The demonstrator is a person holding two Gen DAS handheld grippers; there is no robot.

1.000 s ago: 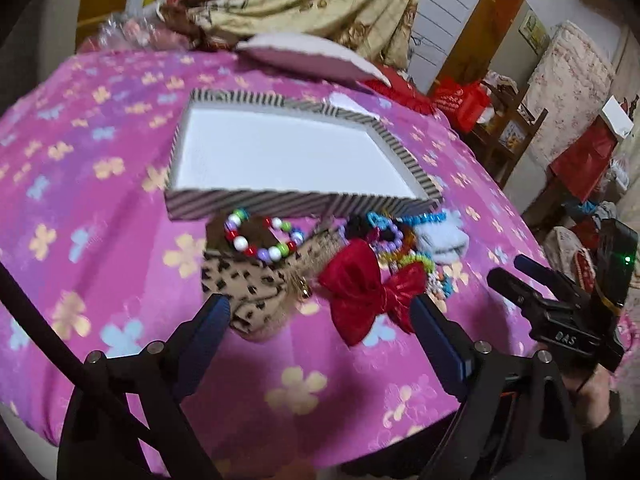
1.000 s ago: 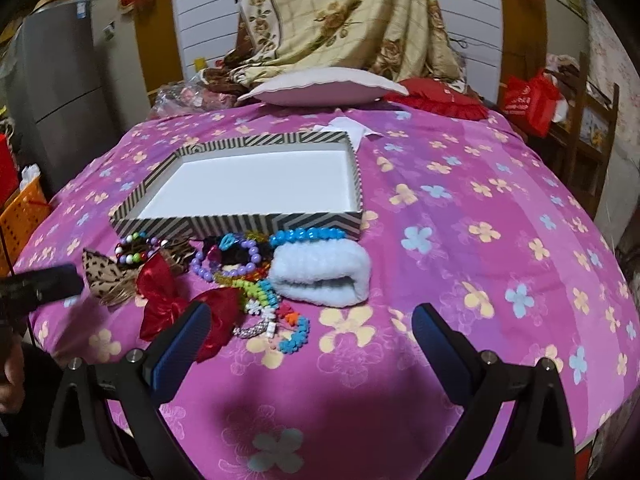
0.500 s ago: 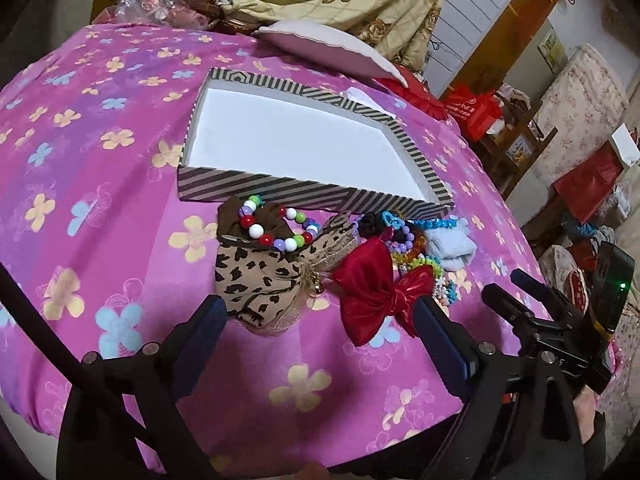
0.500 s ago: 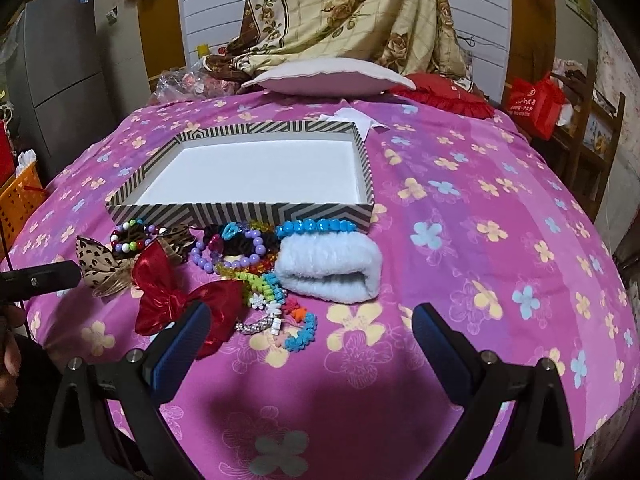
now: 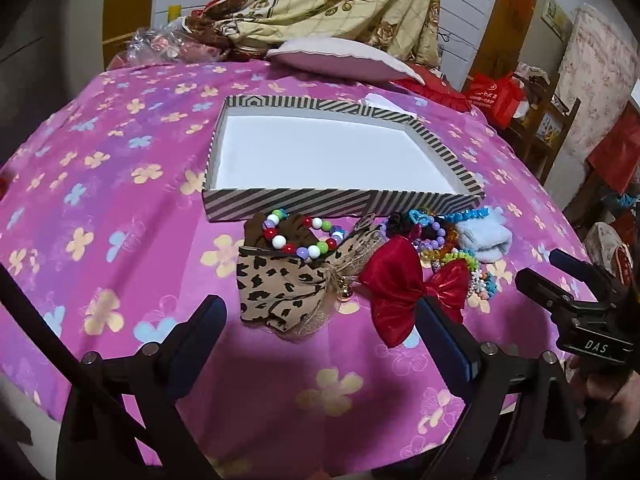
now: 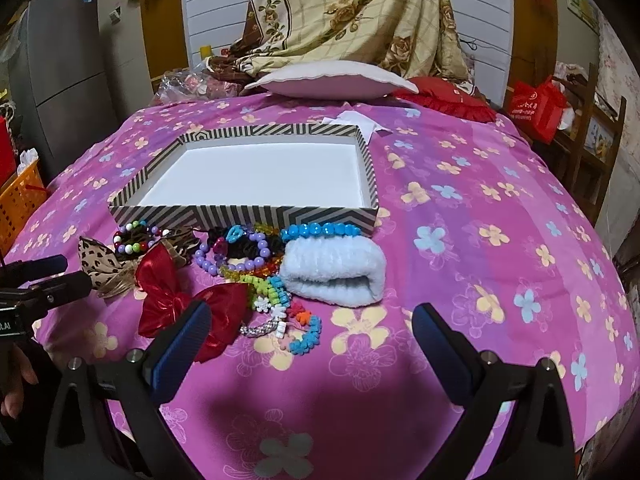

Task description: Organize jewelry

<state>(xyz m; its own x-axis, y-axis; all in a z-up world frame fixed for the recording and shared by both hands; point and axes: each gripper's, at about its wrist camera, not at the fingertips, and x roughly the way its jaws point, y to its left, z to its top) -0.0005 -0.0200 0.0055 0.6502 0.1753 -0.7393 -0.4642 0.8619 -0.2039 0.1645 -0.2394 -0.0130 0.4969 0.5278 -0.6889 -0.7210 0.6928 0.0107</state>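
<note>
Both grippers have been brought nearer the jewelry [image 6: 256, 268], which is heaped on the pink cloth [image 6: 480, 240] just in front of the striped box [image 5: 288, 202]. The red bow [image 5: 408, 284] lies nearest; a leopard bow [image 5: 276, 284] is seen to its left, a white band [image 6: 332, 272] to its right. The left gripper [image 5: 320, 320] and right gripper [image 6: 312, 332] are held wide, gripping nothing.
</note>
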